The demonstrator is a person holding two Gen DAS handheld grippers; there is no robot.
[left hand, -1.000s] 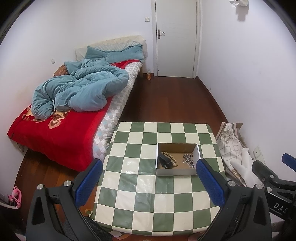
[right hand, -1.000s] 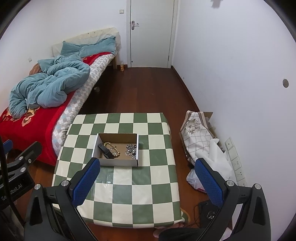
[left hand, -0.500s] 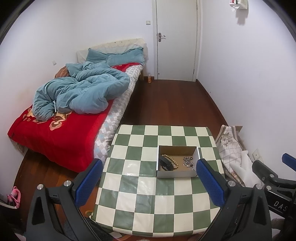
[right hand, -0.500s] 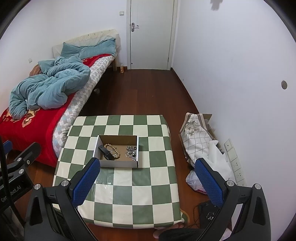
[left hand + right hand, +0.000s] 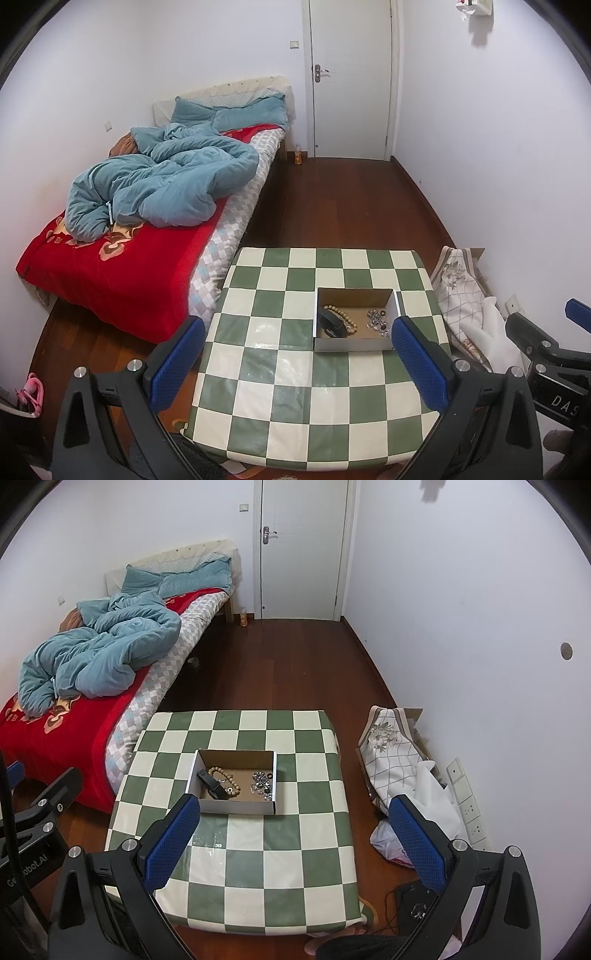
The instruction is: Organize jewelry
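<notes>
A shallow cardboard box (image 5: 352, 345) (image 5: 232, 806) sits on the green-and-white checkered table (image 5: 280, 376) (image 5: 258, 849). Inside lie a wooden bead bracelet (image 5: 341, 316) (image 5: 225, 777), a black object (image 5: 330, 324) (image 5: 211, 783) and a pile of small silver jewelry (image 5: 378, 322) (image 5: 263, 782). My left gripper (image 5: 295, 363) is open and empty, held high above the table's near side. My right gripper (image 5: 293, 840) is open and empty, also high above the table. Each gripper shows at the other view's edge.
A bed (image 5: 110, 266) with a red blanket and blue duvet stands left of the table. Cloth bags (image 5: 391, 753) and a plastic bag lie against the right wall. Wooden floor (image 5: 351, 206) runs to a closed white door (image 5: 351, 74).
Both grippers have risen and drawn back from the table, so the table and box look smaller and lower in view. The jaws stay open. Nothing in the box has moved.
</notes>
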